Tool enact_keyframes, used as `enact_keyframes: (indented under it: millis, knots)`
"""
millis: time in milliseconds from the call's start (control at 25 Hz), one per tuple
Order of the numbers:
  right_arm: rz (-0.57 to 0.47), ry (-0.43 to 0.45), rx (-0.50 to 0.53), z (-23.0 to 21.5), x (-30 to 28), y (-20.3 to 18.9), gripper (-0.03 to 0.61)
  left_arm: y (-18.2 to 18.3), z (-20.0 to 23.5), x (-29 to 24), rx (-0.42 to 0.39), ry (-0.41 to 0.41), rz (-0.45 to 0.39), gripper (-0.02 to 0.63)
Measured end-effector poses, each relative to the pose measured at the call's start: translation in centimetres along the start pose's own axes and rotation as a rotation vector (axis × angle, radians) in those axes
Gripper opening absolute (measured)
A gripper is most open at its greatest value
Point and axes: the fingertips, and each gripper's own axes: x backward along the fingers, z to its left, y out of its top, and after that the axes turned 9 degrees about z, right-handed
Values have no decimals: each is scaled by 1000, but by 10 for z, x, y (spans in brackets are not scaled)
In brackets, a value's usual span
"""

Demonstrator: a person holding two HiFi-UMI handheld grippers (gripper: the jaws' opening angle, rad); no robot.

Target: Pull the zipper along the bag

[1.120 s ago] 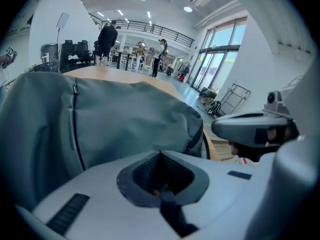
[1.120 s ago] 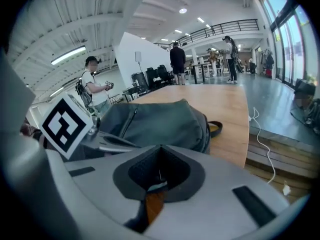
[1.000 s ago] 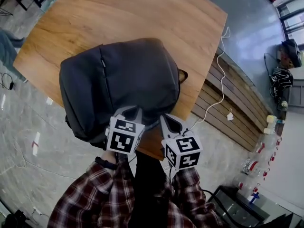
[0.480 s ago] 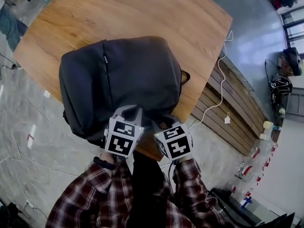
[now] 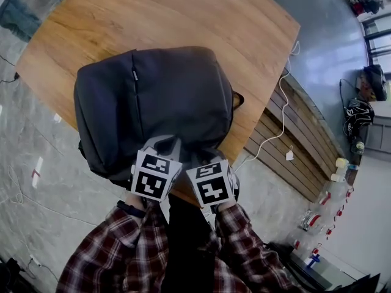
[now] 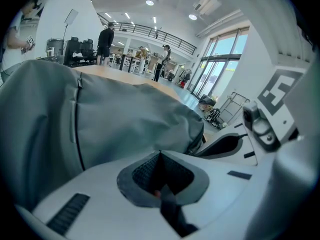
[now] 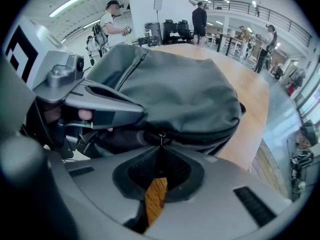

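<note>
A dark grey backpack lies on the wooden table, its near end hanging over the table's front edge. My left gripper is at that near end, shut, and in the left gripper view a dark strip of the bag runs between its jaws. Just to its right, my right gripper is shut on the small metal zipper pull, which hangs from the zipper line into the pads. The left gripper shows in the right gripper view, pressed onto the backpack.
A white cable trails off the table's right edge toward slatted wooden boards. Stone floor lies to the left. Several people stand far back in the hall, with desks and chairs.
My right gripper has slid left along the bag's near edge and now sits close beside the left gripper. The left gripper and the backpack have hardly moved.
</note>
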Motion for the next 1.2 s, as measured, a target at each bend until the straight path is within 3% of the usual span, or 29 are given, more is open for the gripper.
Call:
enact_keyframes:
  millis: [200,640,880,1200]
  knots:
    - [-77,-6,-87,-3,10,3,12,1,-1,-2,-3,-4,-4,12]
    - [-38,10,14,0,15,-2,11,0,-2,2,-50,24,-39,12]
    - [27,74,-44,-19,24,-7,11,1,-4,0,-49,16,-39,12]
    - [5,-86,62,-75,32,-16,11,1,-3,0,-55,19,-40,12]
